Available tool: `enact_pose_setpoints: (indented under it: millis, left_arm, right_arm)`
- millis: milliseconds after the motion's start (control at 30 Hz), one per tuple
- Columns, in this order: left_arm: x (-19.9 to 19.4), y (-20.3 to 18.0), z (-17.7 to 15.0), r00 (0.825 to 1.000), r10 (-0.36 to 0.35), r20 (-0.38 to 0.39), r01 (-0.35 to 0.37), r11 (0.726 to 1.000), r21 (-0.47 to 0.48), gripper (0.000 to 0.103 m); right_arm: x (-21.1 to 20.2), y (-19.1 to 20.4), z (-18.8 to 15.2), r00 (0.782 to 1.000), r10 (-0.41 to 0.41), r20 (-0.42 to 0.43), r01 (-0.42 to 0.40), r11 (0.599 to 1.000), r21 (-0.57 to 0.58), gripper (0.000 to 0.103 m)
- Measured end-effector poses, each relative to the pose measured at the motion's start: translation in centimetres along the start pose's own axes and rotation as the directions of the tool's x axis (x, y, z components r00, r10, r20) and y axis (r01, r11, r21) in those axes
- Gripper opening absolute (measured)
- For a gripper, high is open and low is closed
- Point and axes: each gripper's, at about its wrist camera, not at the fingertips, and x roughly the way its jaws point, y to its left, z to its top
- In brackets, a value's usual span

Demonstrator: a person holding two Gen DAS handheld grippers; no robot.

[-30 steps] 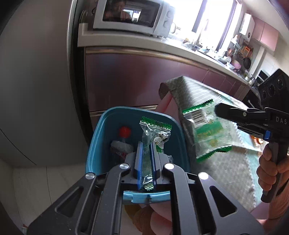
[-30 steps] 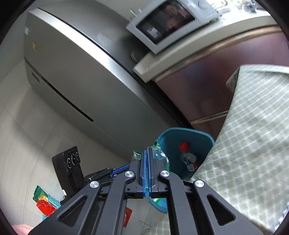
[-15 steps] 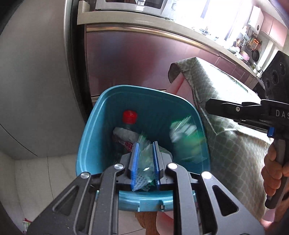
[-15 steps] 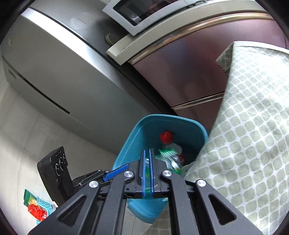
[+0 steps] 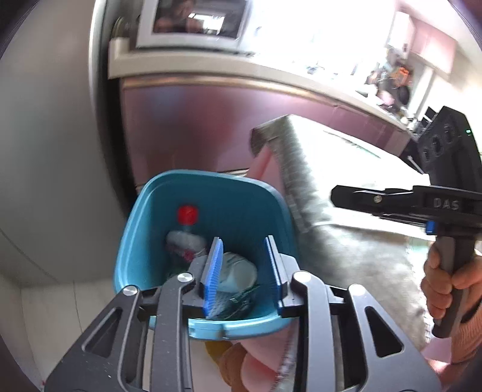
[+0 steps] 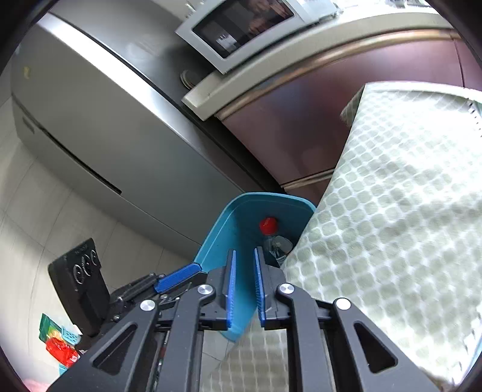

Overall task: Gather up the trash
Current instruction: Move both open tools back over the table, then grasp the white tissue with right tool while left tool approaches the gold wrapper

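A teal trash bin [image 5: 141, 241] stands on the floor beside the table; it also shows in the right wrist view [image 6: 217, 241]. Inside lie a plastic bottle with a red cap [image 5: 187, 214], seen again in the right wrist view [image 6: 268, 226], and crumpled wrappers [image 5: 238, 274]. My left gripper [image 5: 245, 265] is open and empty right over the bin's mouth. My right gripper [image 6: 244, 286] is open and empty, held over the table edge next to the bin; it appears from the side in the left wrist view [image 5: 340, 196].
A table with a green checked cloth [image 6: 391, 226] stands right of the bin. A grey fridge [image 6: 90, 120], maroon cabinets [image 5: 195, 126] and a microwave [image 6: 250, 24] are behind. A green basket with red items [image 6: 57, 340] sits on the floor at left.
The left gripper opened and dropped its green wrapper into the bin. The right gripper let go of its larger green packet, which fell in, then opened wider.
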Motion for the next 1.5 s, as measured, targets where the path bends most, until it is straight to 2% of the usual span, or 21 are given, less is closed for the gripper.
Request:
enact_pose_setpoints:
  millis: [300, 367, 500, 600, 900, 1200, 1433, 1500]
  left_arm:
    - [-3.1, -6.2, 0.5, 0.991, -0.111, 0.074, 0.103, 0.989, 0.102, 0.039]
    - [-3.4, -7.6, 0.5, 0.987, -0.144, 0.077, 0.134, 0.984, 0.118, 0.042]
    - [-3.8, -10.6, 0.4, 0.98, -0.185, 0.071, 0.172, 0.972, 0.158, 0.044]
    - [-3.8, -12.7, 0.0, 0.975, -0.215, 0.057, 0.201, 0.961, 0.191, 0.045]
    - [-1.9, -18.8, -1.5, 0.95, -0.31, -0.032, 0.307, 0.912, 0.272, 0.045]
    - [0.4, -23.9, -2.6, 0.92, -0.373, -0.117, 0.391, 0.867, 0.308, 0.045]
    - [1.8, -26.9, -3.1, 0.89, -0.418, -0.183, 0.456, 0.832, 0.315, 0.045]
    - [2.1, -27.6, -3.1, 0.886, -0.421, -0.193, 0.462, 0.826, 0.322, 0.045]
  right_arm:
    - [-6.7, 0.4, -2.4, 0.996, -0.008, 0.089, 0.015, 0.997, -0.075, 0.024]
    - [-8.1, 0.2, -2.9, 0.994, -0.012, 0.109, 0.02, 0.997, -0.079, 0.029]
    - [-11.2, -0.7, -4.2, 0.988, -0.031, 0.149, 0.043, 0.996, -0.075, 0.03]
    - [-13.4, -1.5, -4.9, 0.981, -0.068, 0.18, 0.081, 0.995, -0.065, 0.035]
    - [-21.0, -6.7, -8.0, 0.937, -0.214, 0.275, 0.204, 0.977, 0.065, 0.037]
    - [-25.9, -12.1, -9.1, 0.873, -0.359, 0.329, 0.31, 0.931, 0.193, 0.037]
    - [-28.6, -14.8, -8.9, 0.843, -0.402, 0.357, 0.335, 0.912, 0.236, 0.037]
    - [-29.0, -15.4, -8.7, 0.834, -0.418, 0.36, 0.349, 0.905, 0.243, 0.037]
